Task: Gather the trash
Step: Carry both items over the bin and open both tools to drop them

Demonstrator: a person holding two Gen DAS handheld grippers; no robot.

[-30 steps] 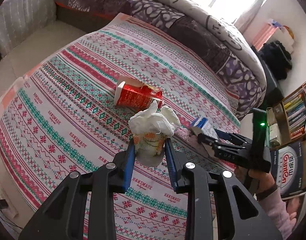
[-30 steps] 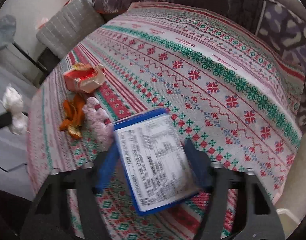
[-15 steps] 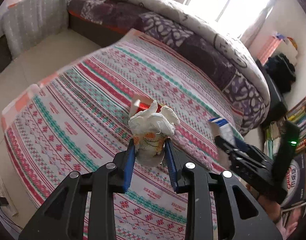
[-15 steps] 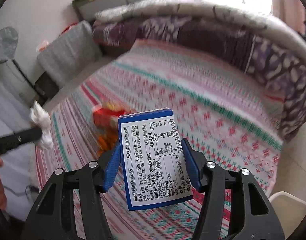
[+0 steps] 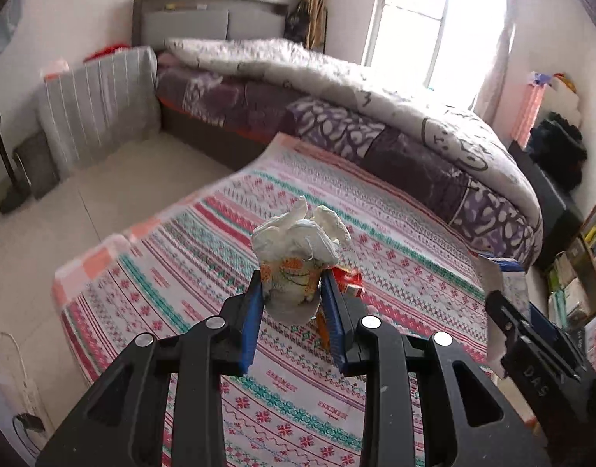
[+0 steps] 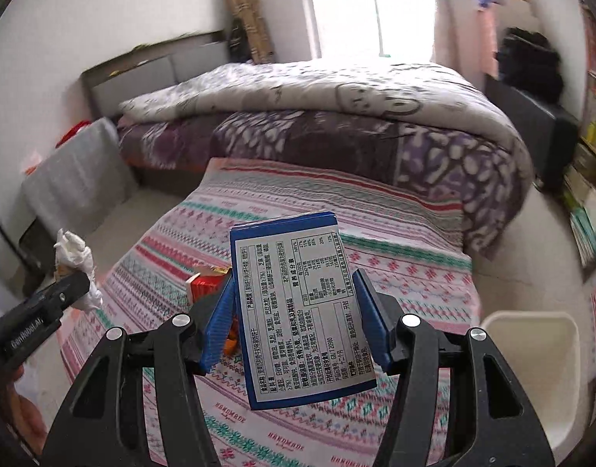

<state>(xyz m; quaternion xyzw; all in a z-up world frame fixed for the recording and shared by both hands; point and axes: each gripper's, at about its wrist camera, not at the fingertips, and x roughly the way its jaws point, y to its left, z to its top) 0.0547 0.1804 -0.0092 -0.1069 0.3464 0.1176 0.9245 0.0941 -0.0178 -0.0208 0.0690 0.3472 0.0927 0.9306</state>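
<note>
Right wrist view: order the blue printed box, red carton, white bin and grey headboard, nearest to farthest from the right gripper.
1. Blue printed box, clamped in the right gripper.
2. Red carton, just behind-left.
3. White bin, right.
4. Grey headboard, far left.

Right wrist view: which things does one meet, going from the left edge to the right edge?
Left gripper with the crumpled tissue → red carton on the patterned cloth → blue box in the right gripper → white bin.
</note>
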